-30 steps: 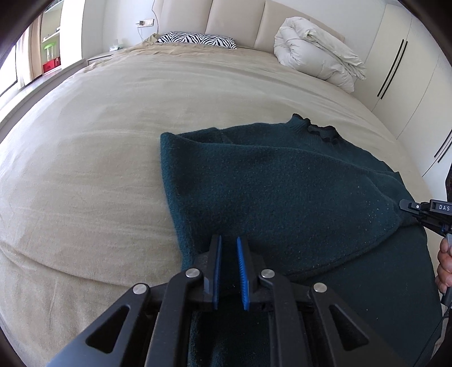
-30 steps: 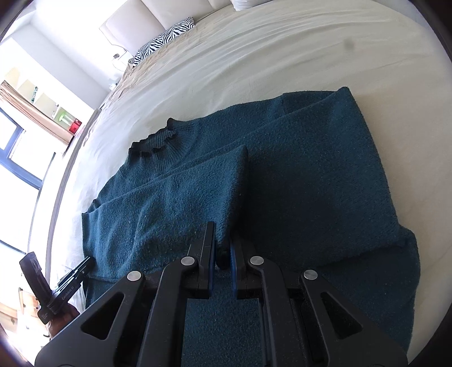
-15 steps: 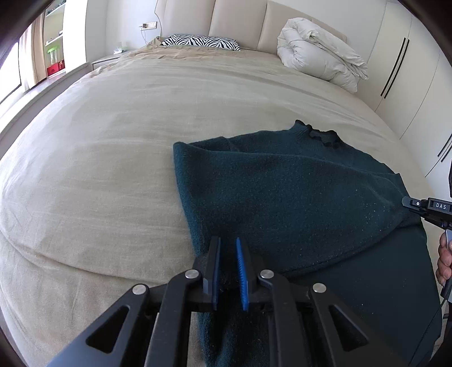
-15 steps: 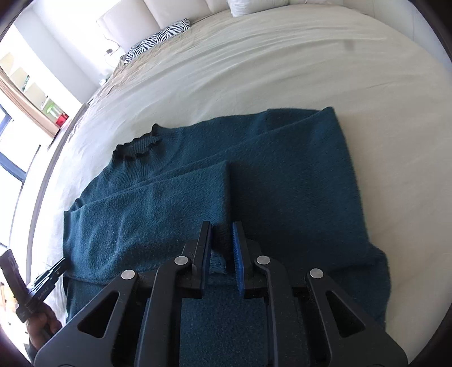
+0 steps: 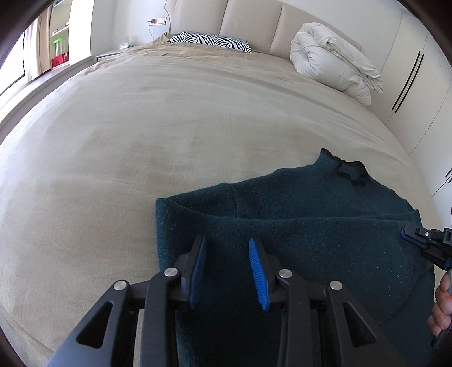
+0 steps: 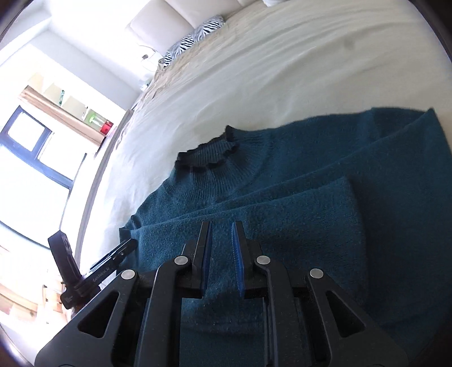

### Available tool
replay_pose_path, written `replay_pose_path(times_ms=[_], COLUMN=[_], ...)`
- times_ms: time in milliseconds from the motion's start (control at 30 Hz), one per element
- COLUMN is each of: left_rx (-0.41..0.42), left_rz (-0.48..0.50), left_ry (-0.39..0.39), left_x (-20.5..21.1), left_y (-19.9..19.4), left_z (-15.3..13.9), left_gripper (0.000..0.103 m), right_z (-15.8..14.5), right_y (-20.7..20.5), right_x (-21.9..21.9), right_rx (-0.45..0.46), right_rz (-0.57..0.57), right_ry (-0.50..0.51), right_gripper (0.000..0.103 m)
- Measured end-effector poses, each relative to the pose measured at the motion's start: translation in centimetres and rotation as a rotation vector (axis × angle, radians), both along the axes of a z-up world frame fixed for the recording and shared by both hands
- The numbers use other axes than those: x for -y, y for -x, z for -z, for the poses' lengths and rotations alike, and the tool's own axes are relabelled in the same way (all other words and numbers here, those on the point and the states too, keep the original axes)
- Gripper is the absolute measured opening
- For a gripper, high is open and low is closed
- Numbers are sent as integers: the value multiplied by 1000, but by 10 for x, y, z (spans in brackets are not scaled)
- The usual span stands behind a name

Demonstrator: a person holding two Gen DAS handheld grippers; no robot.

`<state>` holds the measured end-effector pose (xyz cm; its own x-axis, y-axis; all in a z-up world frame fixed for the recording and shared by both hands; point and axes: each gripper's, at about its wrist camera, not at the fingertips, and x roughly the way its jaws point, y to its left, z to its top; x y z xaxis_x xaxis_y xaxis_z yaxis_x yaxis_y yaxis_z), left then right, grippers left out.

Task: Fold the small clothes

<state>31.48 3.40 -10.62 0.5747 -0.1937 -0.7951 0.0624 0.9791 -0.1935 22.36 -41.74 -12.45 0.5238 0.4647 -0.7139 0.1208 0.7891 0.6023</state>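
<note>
A dark teal knitted sweater [image 5: 310,234] lay flat on the beige bed [image 5: 169,127], close to the bed's near edge and toward its right side, with its ruffled dark collar [image 5: 349,169] pointing toward the headboard [image 5: 248,22]. The garment was partly folded: a sleeve [image 6: 268,214] lay doubled across the body, forming a long ridge that ran sideways over the knit, and its left side ended in a thick rounded fold. The left gripper [image 5: 227,262] hung just above that left portion of the sweater with its blue-padded jaws spread well apart and nothing between them; whether the tips touched the wool could not be told. The right gripper [image 6: 221,254] hovered over the folded sleeve near the sweater's right side, its jaws parted by a narrower gap, with knit showing through the gap but not pinched by either pad. In the left wrist view, the right gripper's tips reached in at the sweater's right edge, beside the fingers of the person's right hand [image 5: 442,305]. At the head of the bed sat a zebra-striped pillow [image 5: 210,41] toward the left corner and a rolled cream duvet [image 5: 333,62] toward the right corner, both well apart from the sweater.
</note>
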Motion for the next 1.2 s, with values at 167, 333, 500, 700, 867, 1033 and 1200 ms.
replay_pose_path(times_ms=[167,333,500,700,867,1033,1200], left_rx=[22,28,36,18,17,71,90], left_rz=[6,5,-2,18,-16,-75,-3], left_ry=[10,22,16,129,167,154,142], left_x=[-2,-4,0,-18,-49,-74,-53], left_y=[3,3,4,5,29,73,124], left_z=[3,4,5,5,-14,-42,-59], left_gripper=[36,36,36,37,36,42,60], right_z=[32,30,-5,27,29,-6,-21], right_y=[8,45,60,36,77,141,198], right_x=[37,88,62,-1,61,96,90], right_rx=[29,44,144,-5,45,109,110], right_rz=[122,336,222,5,224,281,228], right_ry=[-192,-216,-260,-165,-250,-213,-134], right_gripper=[8,8,17,18,15,16,16])
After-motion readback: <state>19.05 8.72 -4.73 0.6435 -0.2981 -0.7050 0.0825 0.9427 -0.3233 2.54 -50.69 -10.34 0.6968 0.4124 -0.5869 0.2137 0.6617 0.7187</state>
